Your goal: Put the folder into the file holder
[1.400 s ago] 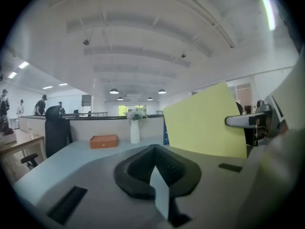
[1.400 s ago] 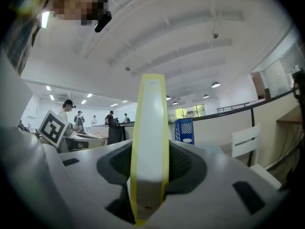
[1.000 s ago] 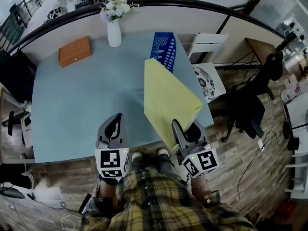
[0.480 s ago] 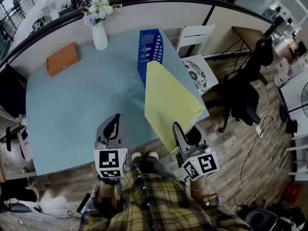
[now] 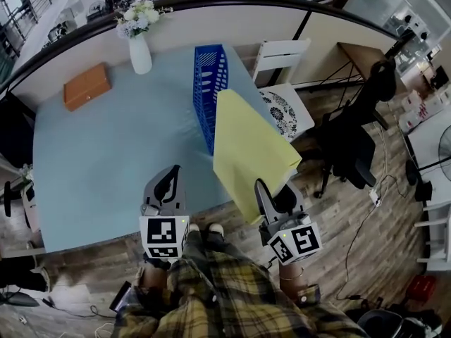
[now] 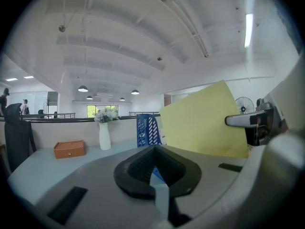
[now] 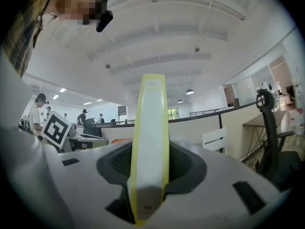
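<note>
My right gripper (image 5: 261, 187) clamps the yellow folder (image 5: 250, 143), which stands on edge above the table's (image 5: 106, 153) right side, beside the blue holder (image 5: 210, 83). My left gripper (image 5: 170, 171) is closed and empty.

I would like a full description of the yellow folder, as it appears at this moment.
The folder is pale yellow, flat, closed, like card or thin plastic. The right tool clamps its near end, so it is carried in the air over the table's right edge. Its far corner overlaps the blue file holder in the head view; contact cannot be judged. The left tool is apart from it.
</note>
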A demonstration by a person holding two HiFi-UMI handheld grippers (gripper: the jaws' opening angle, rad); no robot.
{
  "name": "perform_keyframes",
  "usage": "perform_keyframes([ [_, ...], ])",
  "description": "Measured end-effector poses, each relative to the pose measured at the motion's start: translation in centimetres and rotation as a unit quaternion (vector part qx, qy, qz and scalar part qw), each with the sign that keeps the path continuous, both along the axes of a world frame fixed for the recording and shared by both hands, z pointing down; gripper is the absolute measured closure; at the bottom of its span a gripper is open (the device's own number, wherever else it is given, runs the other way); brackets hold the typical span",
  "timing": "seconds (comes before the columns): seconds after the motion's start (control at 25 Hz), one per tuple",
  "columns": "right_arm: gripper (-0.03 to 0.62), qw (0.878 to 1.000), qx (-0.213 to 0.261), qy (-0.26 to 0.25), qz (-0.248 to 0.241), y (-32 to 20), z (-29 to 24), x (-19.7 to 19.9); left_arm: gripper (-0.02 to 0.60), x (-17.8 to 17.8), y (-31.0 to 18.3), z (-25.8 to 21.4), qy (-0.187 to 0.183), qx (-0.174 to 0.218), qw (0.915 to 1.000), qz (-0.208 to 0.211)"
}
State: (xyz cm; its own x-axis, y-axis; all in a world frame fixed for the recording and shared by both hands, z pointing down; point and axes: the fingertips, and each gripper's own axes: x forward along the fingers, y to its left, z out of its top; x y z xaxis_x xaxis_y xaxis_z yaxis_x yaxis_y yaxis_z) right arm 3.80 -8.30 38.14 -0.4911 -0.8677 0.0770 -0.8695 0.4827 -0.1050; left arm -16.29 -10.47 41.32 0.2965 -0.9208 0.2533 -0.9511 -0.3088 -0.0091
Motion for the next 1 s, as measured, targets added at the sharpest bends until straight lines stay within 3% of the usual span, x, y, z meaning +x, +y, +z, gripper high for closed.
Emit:
perform_keyframes([
  [1.0, 0.427, 0.997, 0.062, 0.004, 0.054, -1.6, -6.1, 3.6, 0.589, 2.2, -2.1, -0.2, 0.002, 0.005, 0.9996, 0.027],
])
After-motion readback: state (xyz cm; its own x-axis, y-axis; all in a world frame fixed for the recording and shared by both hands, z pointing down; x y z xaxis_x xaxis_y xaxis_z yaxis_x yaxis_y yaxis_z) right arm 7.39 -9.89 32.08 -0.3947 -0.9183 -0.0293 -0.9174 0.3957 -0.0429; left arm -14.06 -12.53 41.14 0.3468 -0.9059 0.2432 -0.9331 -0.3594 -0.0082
